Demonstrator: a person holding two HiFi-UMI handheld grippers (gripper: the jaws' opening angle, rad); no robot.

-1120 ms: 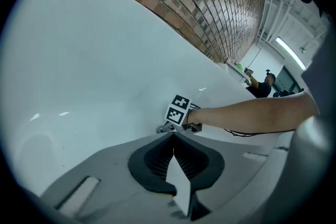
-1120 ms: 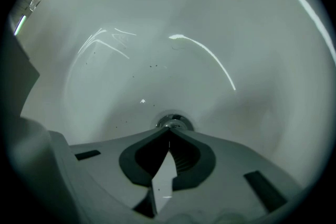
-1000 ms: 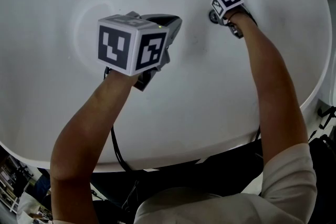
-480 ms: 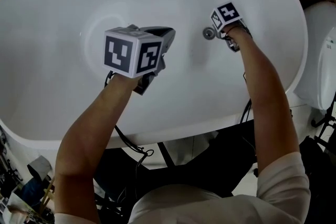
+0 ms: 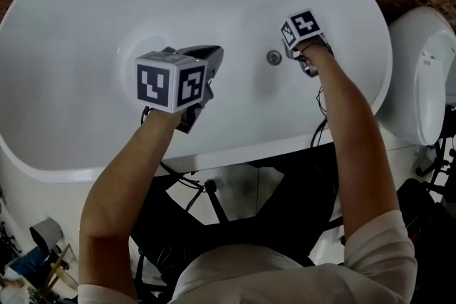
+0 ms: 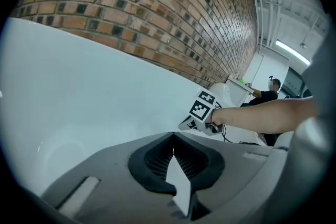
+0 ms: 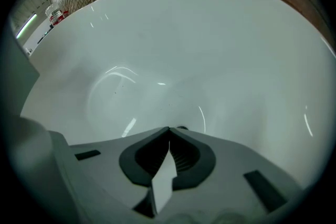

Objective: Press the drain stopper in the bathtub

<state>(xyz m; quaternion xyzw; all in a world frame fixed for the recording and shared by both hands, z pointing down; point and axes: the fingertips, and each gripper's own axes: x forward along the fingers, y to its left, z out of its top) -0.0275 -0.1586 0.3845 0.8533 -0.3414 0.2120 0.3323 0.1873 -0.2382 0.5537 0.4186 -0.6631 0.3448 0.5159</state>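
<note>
The white bathtub [image 5: 85, 18] fills the upper part of the head view. The drain stopper [image 5: 273, 57], a small round metal disc, sits on the tub floor a little right of centre. Nothing is on top of it.

The right hand-held gripper [image 7: 169, 129] is low in the tub, just right of the stopper in the head view, with its marker cube [image 5: 301, 26] nearest the disc. In its own view the two jaws are pressed together, tips meeting with nothing between them. A small dark edge shows just past the tips against the tub floor; I cannot tell whether the tips touch it.

The left hand-held gripper [image 5: 212, 53] is left of centre in the head view, above the tub floor and well apart from the stopper. Its jaws are likewise closed on nothing, tip to tip. Its own view looks across the tub wall to the right gripper's cube and forearm [image 6: 262, 115] at centre right.

A brick wall [image 6: 157, 13] runs behind the tub. A white toilet [image 5: 420, 75] stands at the right edge of the head view, and a person [image 6: 270, 91] is far off at the right of the left gripper view.
</note>
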